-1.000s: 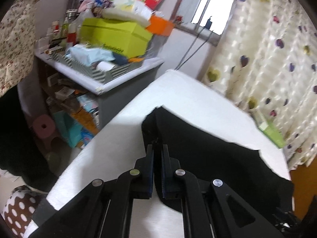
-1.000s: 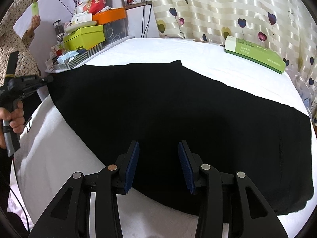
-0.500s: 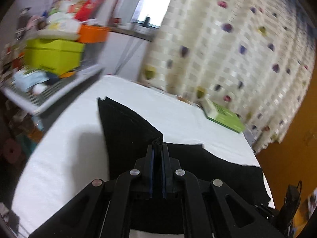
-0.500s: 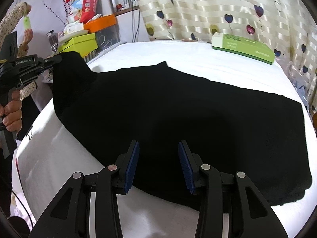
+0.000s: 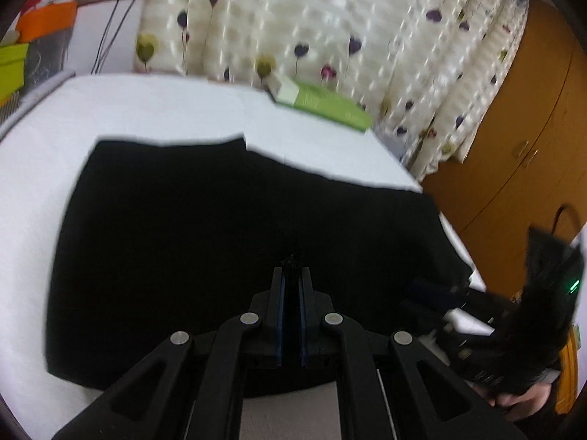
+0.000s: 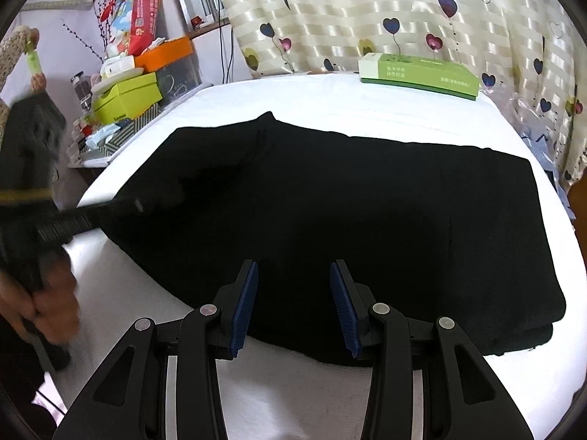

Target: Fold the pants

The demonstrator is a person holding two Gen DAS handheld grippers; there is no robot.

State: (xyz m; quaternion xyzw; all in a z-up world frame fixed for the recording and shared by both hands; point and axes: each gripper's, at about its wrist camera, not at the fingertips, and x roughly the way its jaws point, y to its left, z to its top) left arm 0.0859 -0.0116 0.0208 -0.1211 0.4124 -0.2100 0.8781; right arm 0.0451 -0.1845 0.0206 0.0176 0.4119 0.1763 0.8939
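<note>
Pants [image 6: 330,201], black, lay on the white bed [image 6: 330,99]; my left gripper [image 5: 291,275] pinched their fabric mid-fold, my right gripper [image 6: 293,304] gaped empty; laying flat seemed next.

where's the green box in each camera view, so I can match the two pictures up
Left wrist: the green box lies upper middle, at the bed's far edge below the curtain.
Right wrist: the green box lies upper right, at the far edge beyond the pants.
Shared landmark: the heart-print curtain behind it.
</note>
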